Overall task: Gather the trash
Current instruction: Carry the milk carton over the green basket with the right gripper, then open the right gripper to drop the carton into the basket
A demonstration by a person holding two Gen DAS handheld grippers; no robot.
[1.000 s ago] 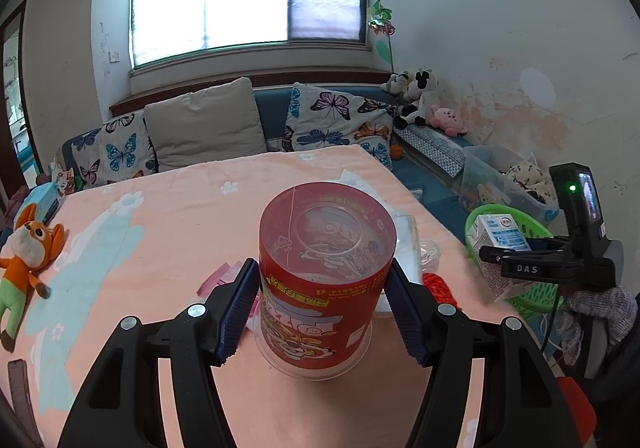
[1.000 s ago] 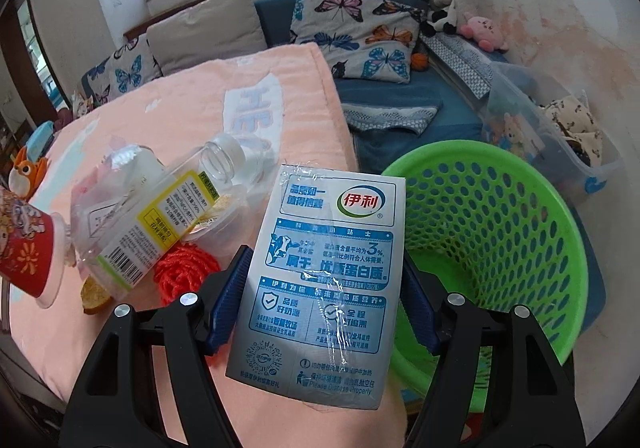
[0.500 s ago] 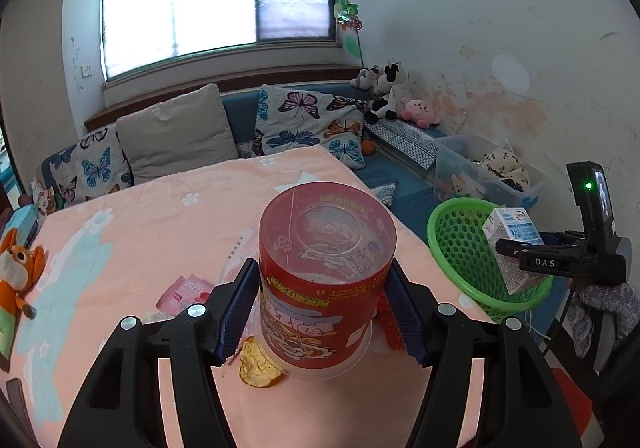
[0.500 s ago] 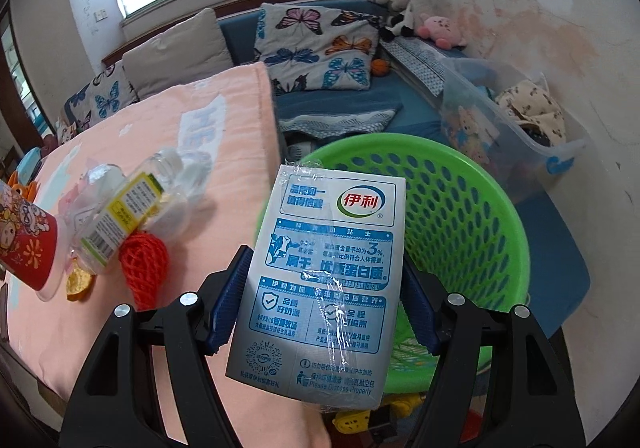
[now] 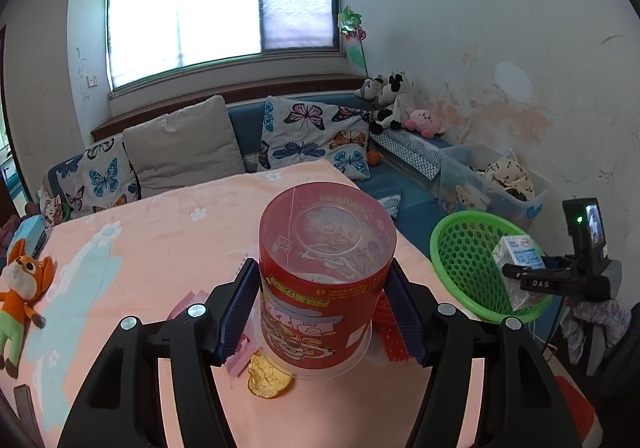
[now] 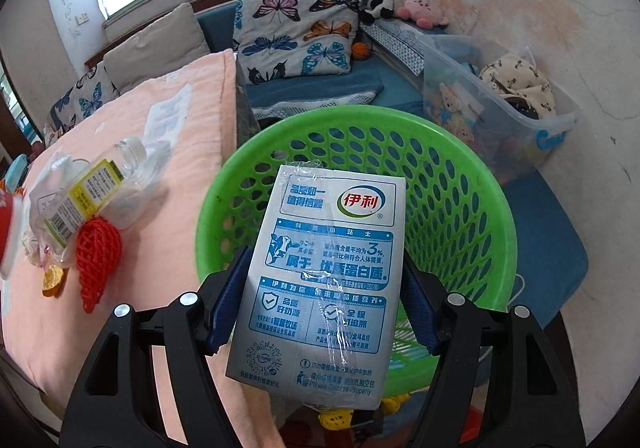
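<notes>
Black tongs (image 5: 324, 312) with ribbed blue pads (image 5: 236, 308) and silver screws.

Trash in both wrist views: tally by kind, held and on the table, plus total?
Red noodle cup, in left gripper: 1
Milk carton, in right gripper: 1
Clear plastic bottle: 1
Red foam net sleeve: 1
Pink wrapper: 1
Yellow chip-like piece: 1
Total: 6
</notes>
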